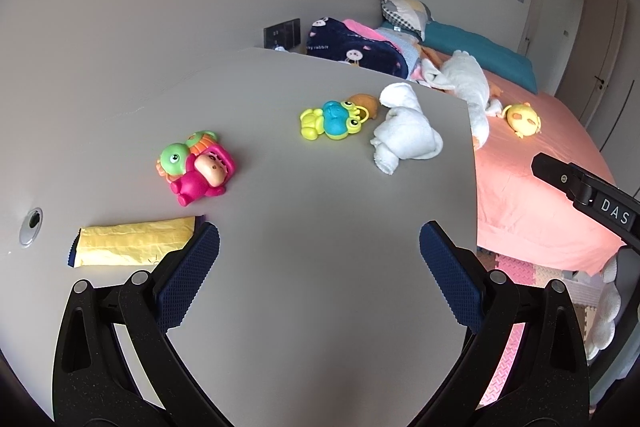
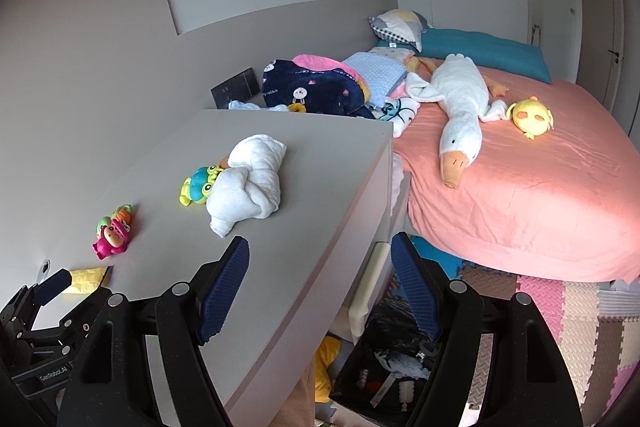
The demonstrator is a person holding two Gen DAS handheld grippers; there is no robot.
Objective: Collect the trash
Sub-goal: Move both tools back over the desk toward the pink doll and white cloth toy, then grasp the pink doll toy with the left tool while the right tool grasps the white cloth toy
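In the left wrist view, the left gripper (image 1: 319, 243) is seen at the bottom of the frame with its jaws spread wide and nothing held between them, only bare grey bench (image 1: 304, 195) showing in the gap. A yellow wrapper (image 1: 134, 241) is laid flat on the bench at lower left, its right end touching or just behind the left blue pad; which cannot be told. Above it, left of centre, a pink and green toy (image 1: 196, 167) is found. Further up, near the middle, a green and blue frog toy (image 1: 332, 119) is placed just beside a rolled white towel (image 1: 404, 135). A pink bed (image 1: 532, 187) fills the right side, with a yellow plush (image 1: 522, 119) lying on it.

In the right wrist view, the right gripper (image 2: 320, 267) is shown at the bottom centre, jaws released and empty, straddling the bench edge. A dark bin (image 2: 384, 367) with scraps inside is seen on the floor below the jaws. A white goose plush (image 2: 460, 107) is stretched across the bed at upper right.
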